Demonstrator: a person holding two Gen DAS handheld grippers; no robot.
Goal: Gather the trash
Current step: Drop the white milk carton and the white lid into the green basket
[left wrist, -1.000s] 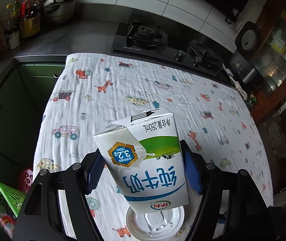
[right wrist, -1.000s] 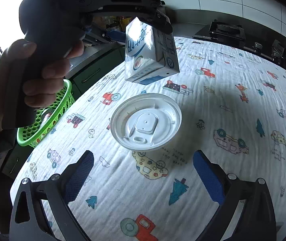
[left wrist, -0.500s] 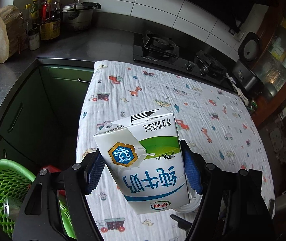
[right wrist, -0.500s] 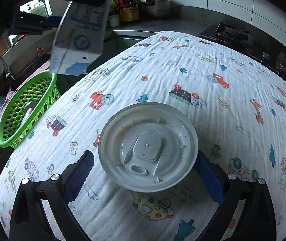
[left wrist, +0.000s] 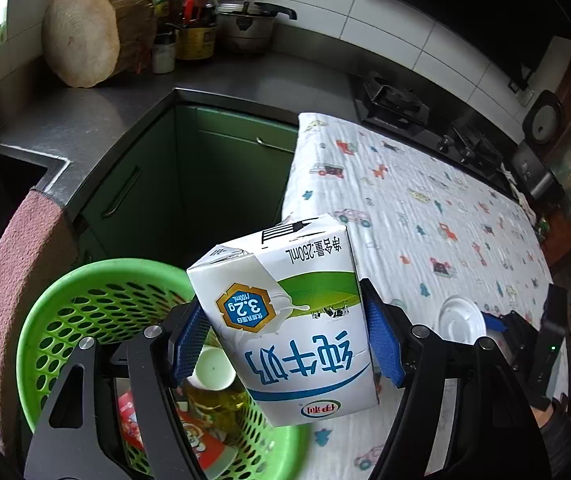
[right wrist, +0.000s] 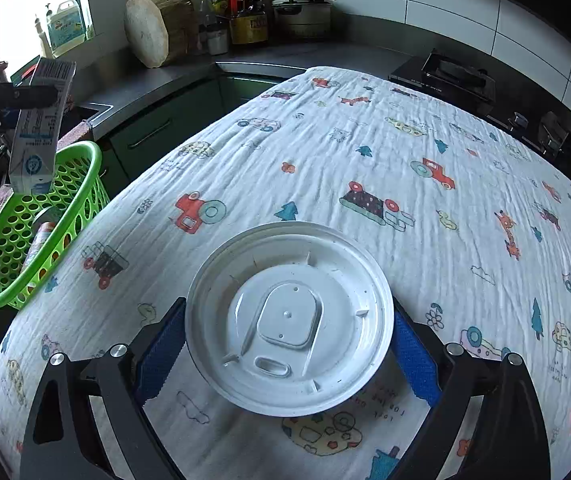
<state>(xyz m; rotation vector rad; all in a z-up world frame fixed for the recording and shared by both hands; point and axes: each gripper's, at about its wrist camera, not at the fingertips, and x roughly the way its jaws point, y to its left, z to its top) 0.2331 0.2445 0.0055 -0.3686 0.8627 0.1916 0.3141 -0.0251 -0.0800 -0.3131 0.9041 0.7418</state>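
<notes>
The milk carton [left wrist: 289, 312] is pinched by the left gripper [left wrist: 285, 340] over the green basket [left wrist: 65, 312], where some trash already lies. The white lid [right wrist: 289, 320] on the surface [right wrist: 365, 160] is being closed on by the spread right gripper [right wrist: 285, 344].

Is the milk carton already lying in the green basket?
No, the milk carton is clamped between the left tongs in the air, above the green basket rather than resting inside it.
</notes>
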